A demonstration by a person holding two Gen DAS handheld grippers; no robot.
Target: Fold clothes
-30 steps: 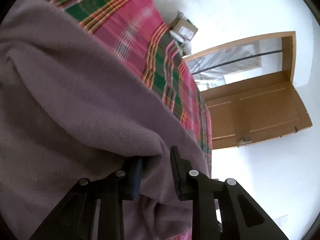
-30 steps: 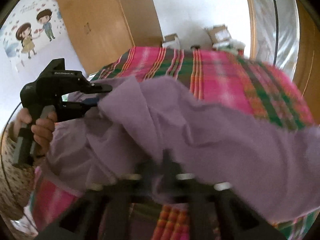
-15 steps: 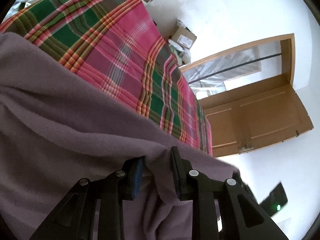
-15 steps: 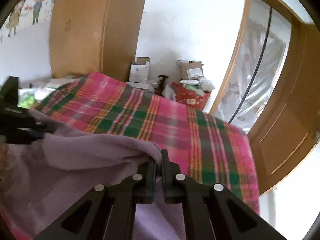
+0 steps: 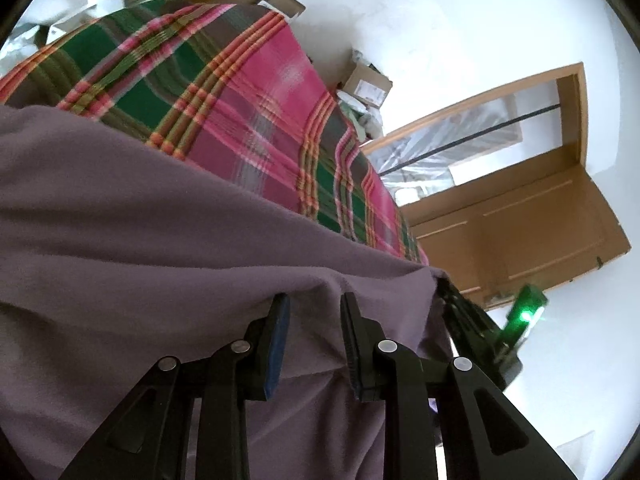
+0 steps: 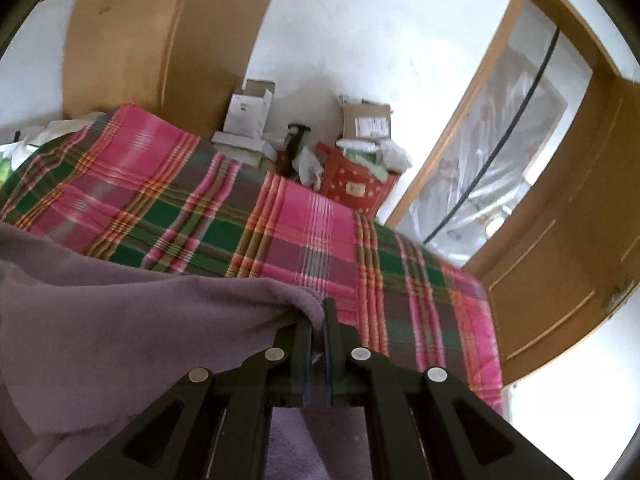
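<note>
A purple fleece garment (image 5: pixel 160 240) hangs stretched above a bed with a pink and green plaid cover (image 5: pixel 248 92). My left gripper (image 5: pixel 314 308) is shut on a thick bunch of the garment's upper edge, and creases run out from the pinch. To its right in the same view, my right gripper (image 5: pixel 442 280), showing a green light, holds the garment's far corner. In the right wrist view the right gripper (image 6: pixel 318 312) is shut tight on a rolled edge of the garment (image 6: pixel 120 320), which trails off to the left over the plaid cover (image 6: pixel 304 232).
Beyond the bed's far end, cardboard boxes (image 6: pixel 250 116) and a red bag (image 6: pixel 356 188) stand against a white wall. A wooden wardrobe (image 6: pixel 160 40) rises at the back left. An open wooden door (image 6: pixel 560 260) stands to the right of the bed.
The two grippers have drawn apart and the garment has gone from a loose heap to a taut edge between them. It has dropped lower in view, baring more plaid cover.
</note>
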